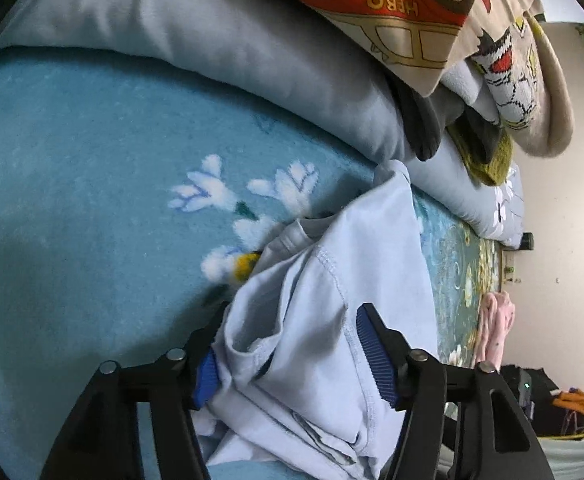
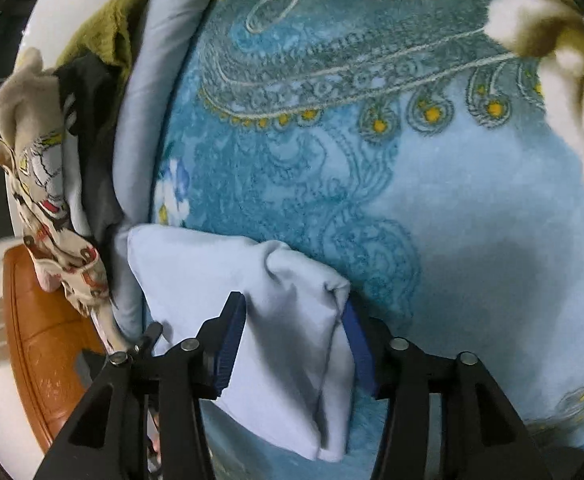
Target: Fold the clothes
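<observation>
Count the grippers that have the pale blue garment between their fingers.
2. The left gripper straddles a bunched part of the pale blue garment on the blue blanket; the right gripper straddles another bunched part.

Colours and patterns, both wrist views.
Garment (image 1: 332, 320) pale blue, plain, tonal stitching at seams. Blanket (image 1: 71, 180) turquoise with white flowers, one yellow-centred; in the right view teal paisley scrolls dotted yellow. Pillow (image 1: 211, 40) pale grey-blue. Beige cloth (image 1: 392, 12) printed with a red car and brown wheels. Olive-green knit (image 1: 488, 160); pink garment (image 1: 496, 320). Both grippers black with blue ribbed pads (image 1: 376, 360). Orange-brown wooden panel (image 2: 39, 340).
</observation>
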The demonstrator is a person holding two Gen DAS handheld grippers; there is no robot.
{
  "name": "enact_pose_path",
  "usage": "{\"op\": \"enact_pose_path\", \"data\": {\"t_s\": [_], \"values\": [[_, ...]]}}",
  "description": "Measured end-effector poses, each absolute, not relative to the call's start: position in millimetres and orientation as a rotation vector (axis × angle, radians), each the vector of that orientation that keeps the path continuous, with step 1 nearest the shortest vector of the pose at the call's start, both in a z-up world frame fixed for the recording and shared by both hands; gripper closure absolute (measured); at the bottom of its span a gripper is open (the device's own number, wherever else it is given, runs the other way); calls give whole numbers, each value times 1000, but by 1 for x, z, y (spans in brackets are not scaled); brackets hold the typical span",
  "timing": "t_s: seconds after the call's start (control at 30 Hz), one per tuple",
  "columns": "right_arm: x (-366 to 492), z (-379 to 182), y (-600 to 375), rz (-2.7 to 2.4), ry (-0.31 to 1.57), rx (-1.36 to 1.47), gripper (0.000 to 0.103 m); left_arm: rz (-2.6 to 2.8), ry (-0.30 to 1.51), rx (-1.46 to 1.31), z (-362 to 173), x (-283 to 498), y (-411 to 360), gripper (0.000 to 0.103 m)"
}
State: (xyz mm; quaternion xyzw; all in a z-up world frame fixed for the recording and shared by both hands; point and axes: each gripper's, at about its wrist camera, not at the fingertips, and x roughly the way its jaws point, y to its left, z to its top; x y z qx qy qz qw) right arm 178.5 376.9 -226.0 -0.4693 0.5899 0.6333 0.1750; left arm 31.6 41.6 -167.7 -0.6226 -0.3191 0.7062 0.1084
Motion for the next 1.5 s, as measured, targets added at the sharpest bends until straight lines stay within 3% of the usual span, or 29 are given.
{"op": "enact_pose_path", "data": {"t_s": [0.03, 0.07, 0.1, 0.17, 0.3, 0.63, 0.73, 0.83, 0.97, 1.07, 1.2, 1.33, 1.47, 1.5], "values": [[177, -224, 374, 1796, 1664, -1316, 58, 2106, -916, -1859, -168, 32, 42, 62], [175, -224, 372, 1803, 1640, -1330, 79, 2122, -915, -1870, -167, 34, 42, 74], [173, -223, 370, 1810, 1615, -1344, 89, 2134, -919, -1875, -166, 35, 42, 84], [166, -213, 367, 1852, 1544, -1371, 92, 2159, -922, -1865, -162, 39, 43, 90], [152, -181, 359, 1979, 1421, -1408, 94, 2204, -969, -1775, -140, 56, 38, 93], [132, -87, 299, 2382, 1245, -1542, 95, 2292, -1148, -1471, -44, 162, -50, 93], [123, -72, 275, 2489, 1155, -1644, 95, 2399, -1074, -1431, -25, 203, -77, 93], [106, -75, 254, 2537, 1083, -1744, 95, 2439, -1061, -1461, -38, 227, -98, 93], [65, -106, 232, 2471, 982, -1903, 95, 2388, -1236, -1555, -86, 238, -115, 93], [42, -119, 223, 2450, 878, -1906, 97, 2370, -1253, -1644, -114, 237, -112, 92], [39, -128, 246, 2352, 934, -1797, 94, 2241, -1371, -1780, -148, 240, -122, 88], [70, -142, 248, 2318, 980, -1882, 94, 2150, -1501, -1760, -146, 258, -136, 83], [100, -170, 243, 2205, 1135, -1945, 72, 2054, -1517, -1758, -134, 264, -131, 77], [103, -172, 243, 2194, 1151, -1944, 72, 2034, -1523, -1750, -132, 265, -129, 76]]}}
